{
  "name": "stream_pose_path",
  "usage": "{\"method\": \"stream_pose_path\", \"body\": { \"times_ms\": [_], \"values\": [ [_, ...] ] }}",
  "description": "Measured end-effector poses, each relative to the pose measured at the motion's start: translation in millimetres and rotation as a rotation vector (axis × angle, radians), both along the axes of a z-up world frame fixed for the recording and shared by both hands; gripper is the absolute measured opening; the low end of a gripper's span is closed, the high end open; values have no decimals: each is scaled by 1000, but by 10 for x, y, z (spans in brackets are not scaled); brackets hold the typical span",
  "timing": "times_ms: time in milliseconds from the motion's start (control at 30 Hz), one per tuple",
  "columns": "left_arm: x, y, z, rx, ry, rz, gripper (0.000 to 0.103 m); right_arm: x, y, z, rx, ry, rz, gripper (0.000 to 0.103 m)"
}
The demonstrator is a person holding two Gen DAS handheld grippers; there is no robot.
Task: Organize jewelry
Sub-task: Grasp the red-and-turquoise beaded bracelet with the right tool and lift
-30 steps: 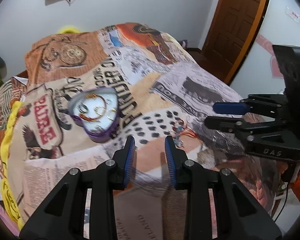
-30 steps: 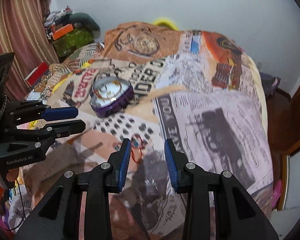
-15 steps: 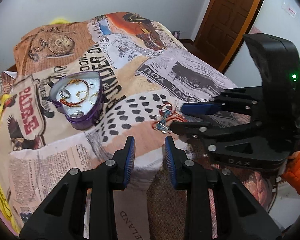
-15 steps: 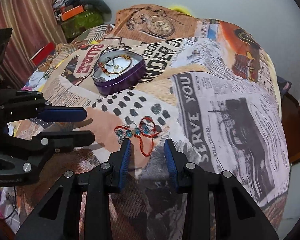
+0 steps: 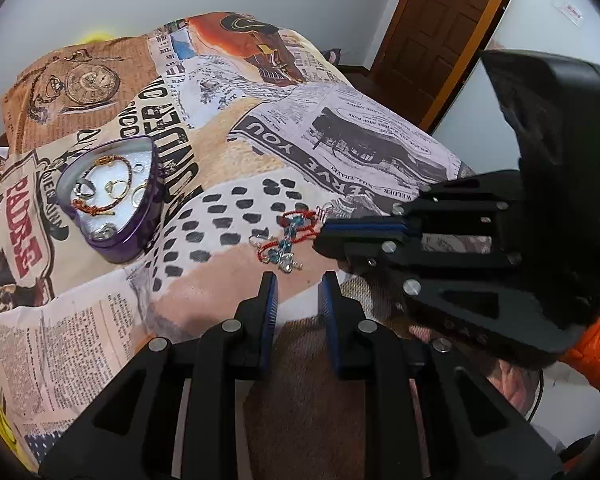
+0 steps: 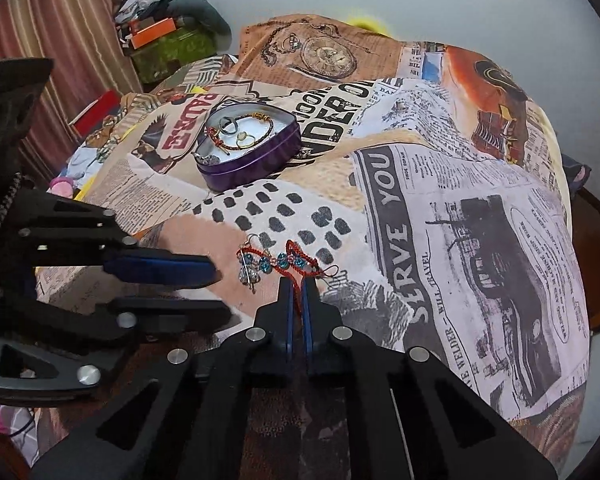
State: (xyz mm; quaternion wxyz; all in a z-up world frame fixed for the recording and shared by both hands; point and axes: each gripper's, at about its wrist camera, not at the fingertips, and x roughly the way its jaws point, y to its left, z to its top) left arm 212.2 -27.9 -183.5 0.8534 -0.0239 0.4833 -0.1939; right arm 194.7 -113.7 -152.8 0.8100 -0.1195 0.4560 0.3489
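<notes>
A red cord bracelet (image 6: pixel 276 262) with blue beads lies on the printed bedspread, and a small silver piece (image 6: pixel 248 274) is tangled at its left end. My right gripper (image 6: pixel 297 285) is shut on the bracelet's red cord, which runs down between the pads. In the left wrist view the bracelet (image 5: pixel 290 236) lies just beyond my left gripper (image 5: pixel 298 282). Its jaws are closing with only cloth between them. The right gripper (image 5: pixel 320 236) comes in from the right. A purple heart-shaped tin (image 5: pixel 120 246) (image 6: pixel 252 170) further back holds rings and bracelets.
The bedspread (image 6: pixel 460 200) slopes away at the right and near edges. A wooden door (image 5: pixel 440 36) stands behind on the right. Boxes and clothes (image 6: pixel 168 36) are piled by a curtain at the back left. An orange sleeve (image 5: pixel 592 352) shows at lower right.
Both grippers have come down and closer to the red bracelet. The right jaws have shut on its cord. The left jaws have narrowed a little.
</notes>
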Motion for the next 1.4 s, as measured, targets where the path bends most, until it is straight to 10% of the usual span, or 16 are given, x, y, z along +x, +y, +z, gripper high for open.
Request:
{"method": "stream_pose_path", "body": {
  "times_ms": [767, 967, 1400],
  "values": [
    [11, 82, 68, 46, -63, 69, 9, -120, -133, 99, 21, -38, -1, 4],
    [-66, 283, 255, 37, -112, 107, 9, -109, -22, 188, 14, -75, 2, 45],
    [-158, 529, 306, 37, -139, 150, 9, 87, 202, -26, -38, -4, 4, 35]
  ]
}}
